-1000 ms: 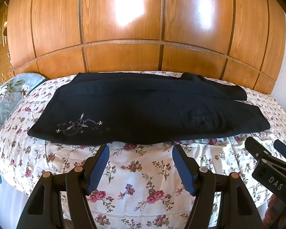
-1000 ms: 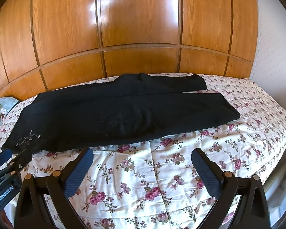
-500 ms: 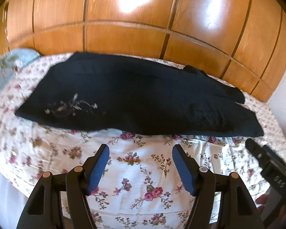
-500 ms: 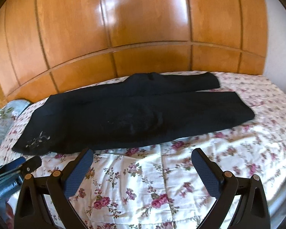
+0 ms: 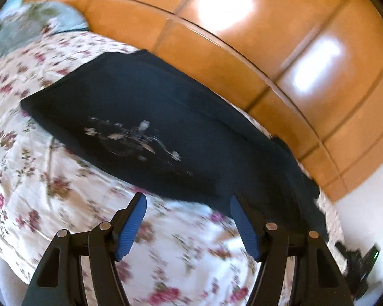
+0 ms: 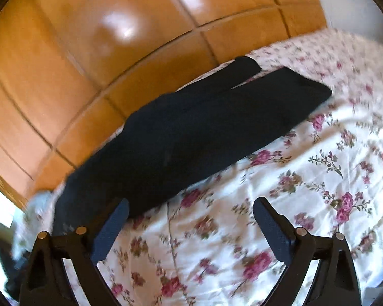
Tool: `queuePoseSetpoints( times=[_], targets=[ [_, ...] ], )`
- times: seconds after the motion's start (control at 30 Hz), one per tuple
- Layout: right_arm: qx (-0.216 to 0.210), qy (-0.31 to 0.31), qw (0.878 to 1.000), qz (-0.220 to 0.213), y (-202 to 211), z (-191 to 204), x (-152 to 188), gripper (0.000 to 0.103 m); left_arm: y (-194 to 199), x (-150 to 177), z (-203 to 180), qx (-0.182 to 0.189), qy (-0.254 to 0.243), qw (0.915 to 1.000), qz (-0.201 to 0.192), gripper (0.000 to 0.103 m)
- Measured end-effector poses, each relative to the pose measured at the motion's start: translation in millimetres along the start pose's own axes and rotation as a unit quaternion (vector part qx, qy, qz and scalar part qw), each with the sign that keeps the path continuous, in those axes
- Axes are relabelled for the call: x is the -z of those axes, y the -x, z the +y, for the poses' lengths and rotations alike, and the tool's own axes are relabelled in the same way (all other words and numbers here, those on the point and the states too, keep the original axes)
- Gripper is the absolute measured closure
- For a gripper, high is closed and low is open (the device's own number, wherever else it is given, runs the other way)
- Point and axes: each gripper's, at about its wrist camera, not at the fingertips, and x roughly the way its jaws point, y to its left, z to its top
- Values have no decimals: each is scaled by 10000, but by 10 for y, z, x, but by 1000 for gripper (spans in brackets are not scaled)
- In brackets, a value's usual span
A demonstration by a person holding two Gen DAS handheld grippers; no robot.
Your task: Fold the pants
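Dark pants (image 5: 166, 127) lie flat across the floral bed, one leg folded over the other, with a pale embroidered flower (image 5: 135, 140) near the waist end. My left gripper (image 5: 187, 201) is open and empty, just short of the pants' near edge by the embroidery. In the right wrist view the pants (image 6: 191, 132) run diagonally, leg ends at the upper right. My right gripper (image 6: 191, 206) is open and empty, close to the pants' near edge; its left finger overlaps the dark cloth in the view. Both views are tilted and blurred.
The floral bedspread (image 6: 306, 178) covers the bed. A glossy wooden headboard (image 5: 242, 38) stands behind the pants. A pale blue floral pillow (image 5: 25, 23) lies at the far left. The right gripper shows at the left view's lower right (image 5: 357, 257).
Both grippers have moved in closer to the pants and rolled, so each view now tilts. The left has swung toward the waist end. The pants have not moved.
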Motion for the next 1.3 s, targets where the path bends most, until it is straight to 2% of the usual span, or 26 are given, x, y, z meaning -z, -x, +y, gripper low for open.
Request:
queuePoseSetpoints(
  times=[0.07, 0.1, 0.2, 0.37, 0.43, 0.7, 0.8, 0.83, 0.87, 0.97, 1.1, 1.3],
  targets=[
    [-312, -418, 9986, -61, -15, -208, -63, 20, -7, -80, 209, 165, 326, 9989, -293, 35],
    [-386, -610, 9974, -67, -35, -313, -92, 21, -3, -90, 289, 155, 426, 9984, -347, 35],
    [-387, -973, 9944, -104, -77, -525, -148, 28, 16, -112, 548, 200, 768, 9954, -532, 35],
    [-521, -1535, 9867, -118, -225, -841, -241, 48, -28, -104, 818, 347, 1121, 9909, -656, 35],
    [-562, -1630, 9849, -167, -253, -898, -304, 50, -54, -94, 878, 379, 1166, 9903, -655, 35],
    [-608, -1724, 9827, -290, -513, -959, -575, 52, -118, -133, 916, 351, 818, 9917, -927, 36],
    [-607, -1793, 9813, -343, -572, -1039, -601, 68, -163, -234, 995, 390, 912, 9896, -1044, 37],
    [-588, -1845, 9804, -360, -608, -1081, -611, 80, -185, -280, 1022, 380, 949, 9890, -1069, 37],
    [-642, -1888, 9792, -382, -644, -1124, -612, 87, -178, -284, 1040, 363, 958, 9889, -1073, 37],
    [-857, -1750, 9796, -487, -666, -1148, -630, 90, -241, -392, 1106, 346, 1067, 9876, -1096, 38],
    [-790, -1533, 9839, -465, -687, -1099, -632, 90, -292, -465, 1166, 275, 1133, 9856, -1226, 41],
    [-714, -1370, 9871, -428, -738, -1076, -641, 91, -408, -553, 1139, 123, 1077, 9877, -1124, 41]
  ],
)
